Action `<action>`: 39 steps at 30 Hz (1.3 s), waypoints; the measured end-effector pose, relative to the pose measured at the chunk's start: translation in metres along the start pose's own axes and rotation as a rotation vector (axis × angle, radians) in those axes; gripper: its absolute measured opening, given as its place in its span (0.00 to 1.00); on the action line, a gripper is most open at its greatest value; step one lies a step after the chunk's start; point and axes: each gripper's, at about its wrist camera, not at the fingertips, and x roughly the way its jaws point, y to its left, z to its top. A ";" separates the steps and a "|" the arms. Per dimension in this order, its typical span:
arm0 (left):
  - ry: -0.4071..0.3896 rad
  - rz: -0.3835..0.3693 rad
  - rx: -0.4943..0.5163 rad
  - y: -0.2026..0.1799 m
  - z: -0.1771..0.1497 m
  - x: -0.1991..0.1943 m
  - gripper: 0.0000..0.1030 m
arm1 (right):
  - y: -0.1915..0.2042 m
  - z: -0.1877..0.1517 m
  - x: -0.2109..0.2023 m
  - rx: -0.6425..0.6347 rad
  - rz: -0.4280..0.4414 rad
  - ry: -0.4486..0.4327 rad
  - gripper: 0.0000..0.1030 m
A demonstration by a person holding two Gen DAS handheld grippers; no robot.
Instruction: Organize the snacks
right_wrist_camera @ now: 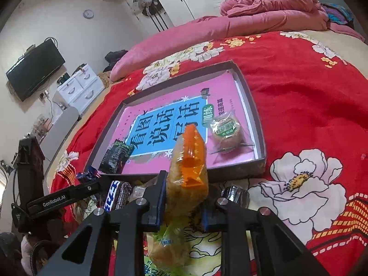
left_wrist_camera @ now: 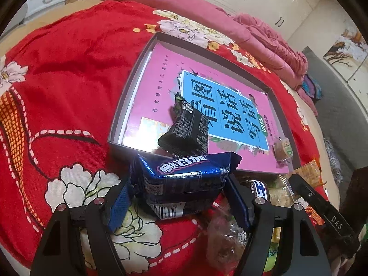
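Shallow gray box (left_wrist_camera: 128, 87) on red floral blanket (left_wrist_camera: 69, 69), pink book (left_wrist_camera: 161, 87) flat inside. Landmark: the box.

Left gripper (left_wrist_camera: 179, 191): clamped on blue cookie pack (left_wrist_camera: 184, 174), held just outside the box's near edge. Black snack packet (left_wrist_camera: 186, 131) inside, propped at near-left wall. Round pastry (right_wrist_camera: 226, 131) inside, near-right corner.

Right gripper (right_wrist_camera: 184, 204): clamped on orange snack bag (right_wrist_camera: 189, 168), upright before the box's near wall. Loose snack pile (right_wrist_camera: 119, 193) just outside near edge.
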 end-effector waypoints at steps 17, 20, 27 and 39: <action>-0.010 -0.020 0.014 -0.002 -0.003 -0.020 0.58 | -0.014 0.008 -0.018 0.069 0.036 -0.075 0.22; -0.028 -0.027 0.016 -0.001 -0.001 -0.027 0.58 | -0.018 0.009 -0.021 0.093 0.058 -0.090 0.22; -0.093 -0.012 0.051 -0.005 0.002 -0.042 0.57 | -0.021 0.012 -0.027 0.120 0.069 -0.119 0.22; -0.149 0.008 0.081 -0.009 0.010 -0.052 0.57 | -0.022 0.018 -0.037 0.151 0.091 -0.168 0.22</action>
